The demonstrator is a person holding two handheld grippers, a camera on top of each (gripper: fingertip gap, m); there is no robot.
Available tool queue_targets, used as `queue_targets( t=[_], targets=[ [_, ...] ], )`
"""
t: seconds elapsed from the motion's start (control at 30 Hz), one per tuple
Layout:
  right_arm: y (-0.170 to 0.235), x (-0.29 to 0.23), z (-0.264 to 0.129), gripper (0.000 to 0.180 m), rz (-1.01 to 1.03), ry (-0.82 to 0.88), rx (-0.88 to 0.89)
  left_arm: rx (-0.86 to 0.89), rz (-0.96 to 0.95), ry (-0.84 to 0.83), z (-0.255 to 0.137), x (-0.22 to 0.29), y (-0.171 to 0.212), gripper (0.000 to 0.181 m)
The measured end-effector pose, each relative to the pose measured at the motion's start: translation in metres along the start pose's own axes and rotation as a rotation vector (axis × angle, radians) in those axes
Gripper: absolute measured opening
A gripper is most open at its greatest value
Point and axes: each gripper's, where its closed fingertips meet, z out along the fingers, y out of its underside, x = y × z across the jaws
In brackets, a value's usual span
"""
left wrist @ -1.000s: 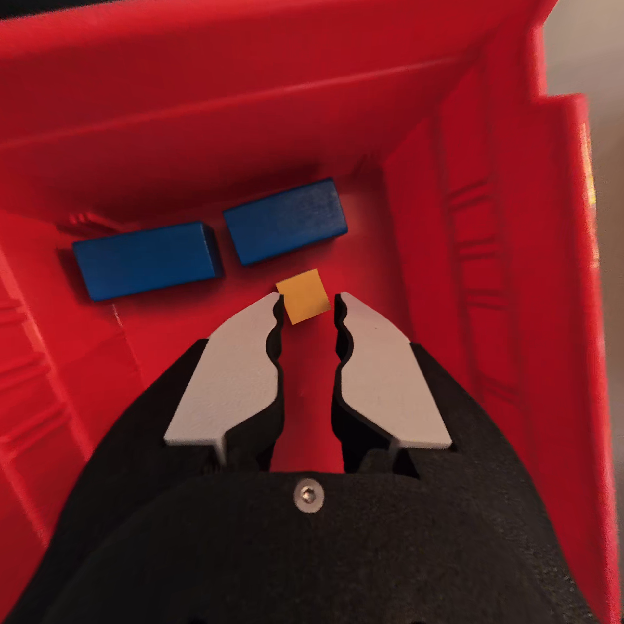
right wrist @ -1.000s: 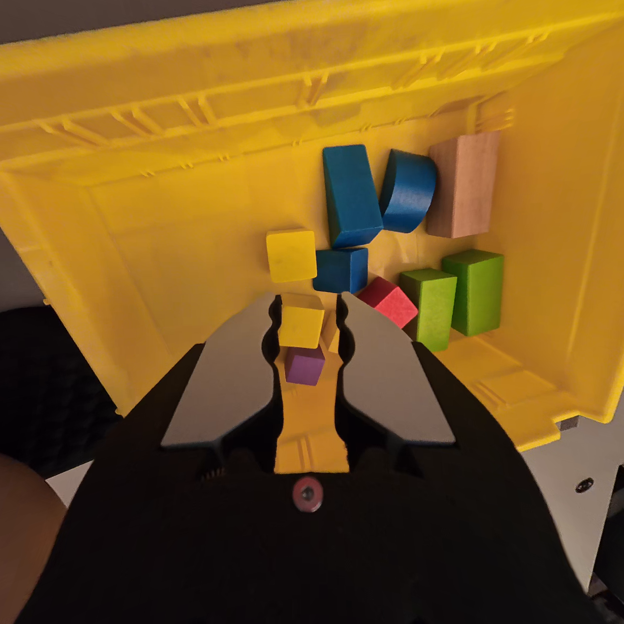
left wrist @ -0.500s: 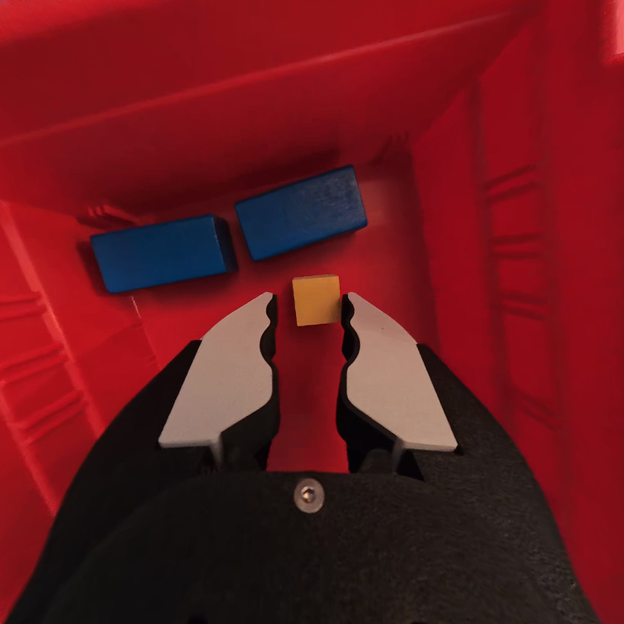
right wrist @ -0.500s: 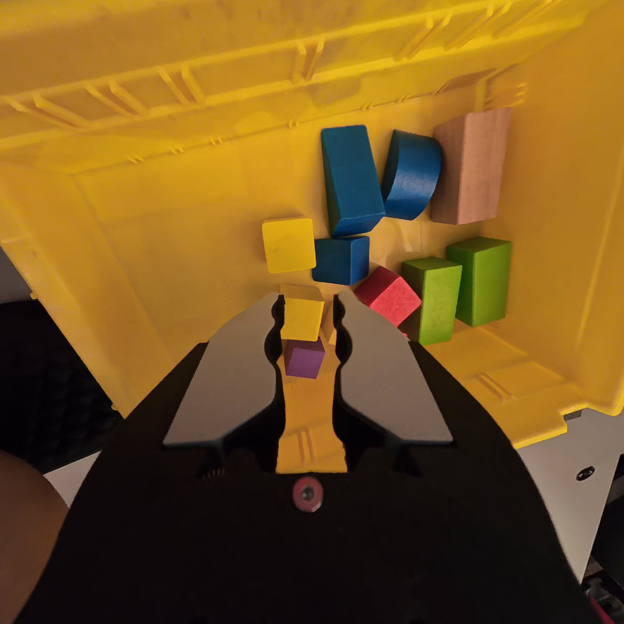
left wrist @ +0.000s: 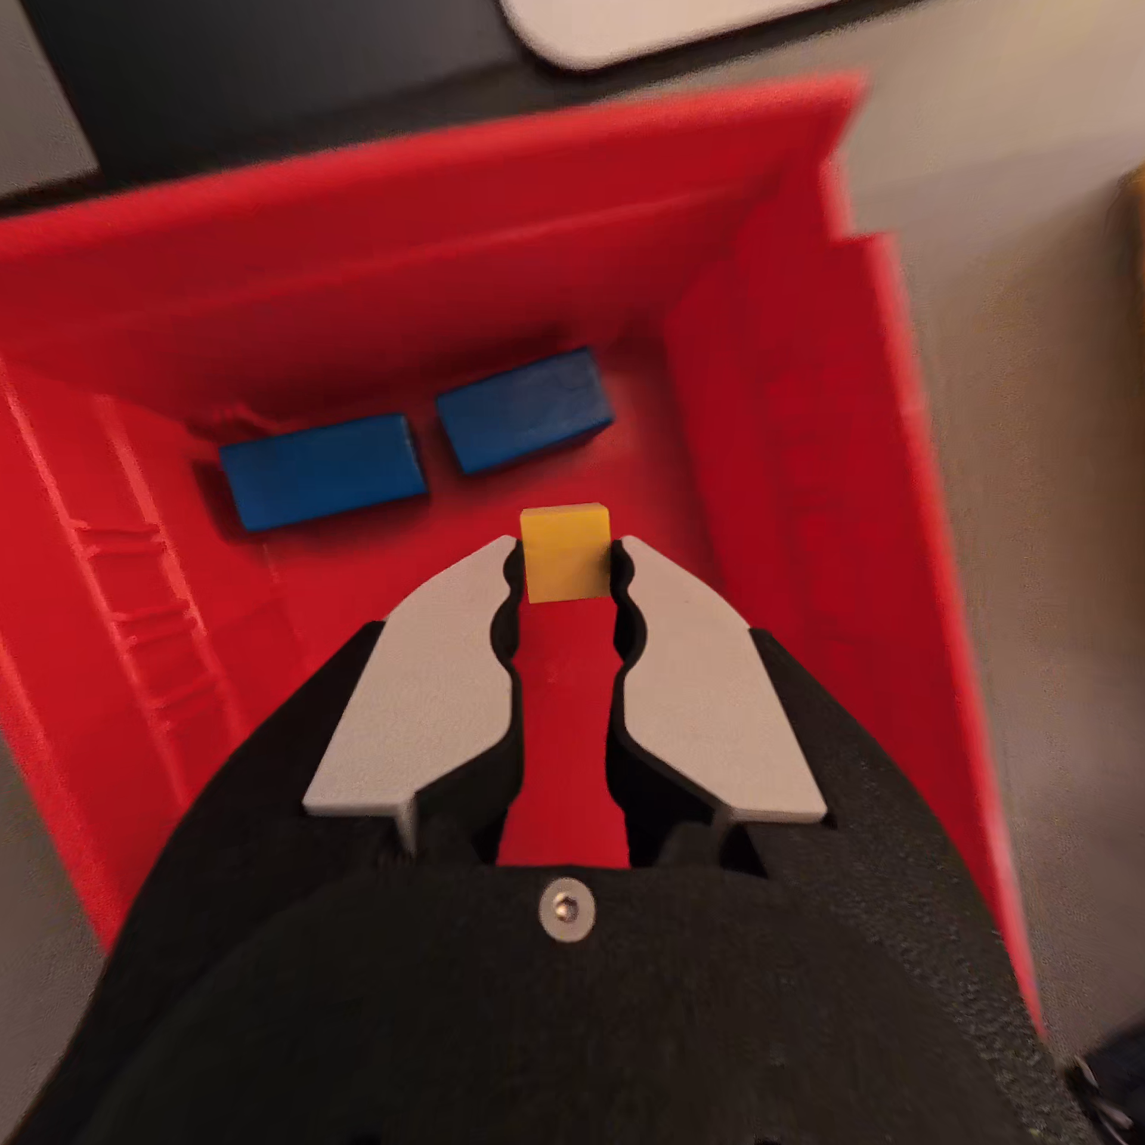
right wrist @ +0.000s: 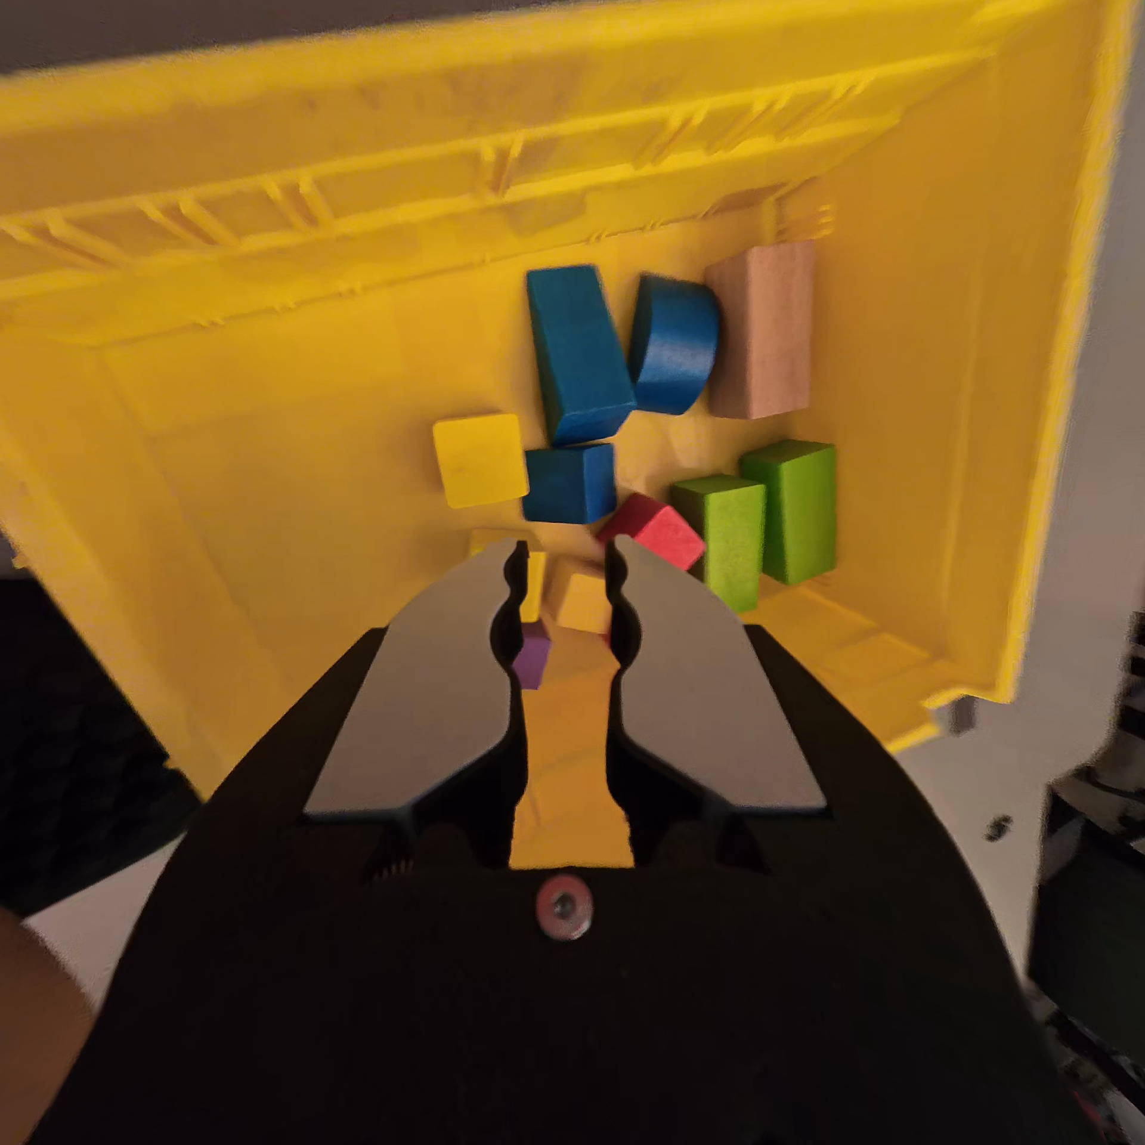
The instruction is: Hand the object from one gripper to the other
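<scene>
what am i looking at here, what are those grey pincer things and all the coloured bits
Those pincers are two hand-held grippers; a person holds one in each hand, and each carries a camera looking forward along its two fingers. So each picture is one gripper's own view.

The left gripper is above a red bin. It is shut on a small yellow cube. Two blue blocks lie on the bin's floor.

The right gripper is above a yellow bin and its jaws are apart, gripping nothing. Below lie loose toy blocks: blue, green, red, yellow, purple and a plain wooden one.

The job is to pass the cube from one gripper to the other.
</scene>
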Motion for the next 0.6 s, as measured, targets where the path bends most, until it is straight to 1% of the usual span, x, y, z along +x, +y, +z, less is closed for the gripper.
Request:
queue_targets(
  t=[0.07,0.13,0.17,0.23,0.27,0.3,0.37,0.4,0.43,0.5,0.6],
  targets=[
    [-0.014,0.012,-0.014,0.025,-0.027,0.103,0.047,0.101,-0.009,0.143,-0.03,0.022,-0.013,0.026],
    [-0.04,0.02,-0.035,0.025,-0.099,0.236,0.132,0.187,0.035,0.314,-0.063,0.054,-0.022,0.026],
    [-0.057,0.021,-0.048,0.025,-0.141,0.302,0.19,0.204,0.075,0.402,-0.078,0.073,-0.022,0.026],
    [-0.098,0.01,-0.073,0.026,-0.228,0.378,0.332,0.188,0.181,0.597,-0.101,0.117,-0.011,0.026],
    [-0.12,-0.004,-0.083,0.029,-0.28,0.381,0.416,0.159,0.237,0.704,-0.11,0.14,-0.003,0.026],
    [-0.142,-0.024,-0.09,0.033,-0.346,0.349,0.502,0.125,0.296,0.806,-0.117,0.162,0.007,0.026],
    [-0.181,-0.077,-0.102,0.044,-0.505,0.232,0.679,0.056,0.405,0.964,-0.127,0.198,0.024,0.026],
    [-0.195,-0.103,-0.106,0.046,-0.575,0.173,0.755,0.02,0.449,1.004,-0.128,0.211,0.032,0.026],
    [-0.208,-0.119,-0.111,0.045,-0.622,0.161,0.808,-0.017,0.487,1.025,-0.127,0.221,0.039,0.026],
    [-0.228,-0.13,-0.119,0.045,-0.664,0.248,0.872,-0.072,0.547,1.055,-0.125,0.236,0.052,0.026],
    [-0.241,-0.151,-0.122,0.044,-0.721,0.248,0.943,-0.13,0.594,1.1,-0.126,0.253,0.065,0.026]
  ],
)
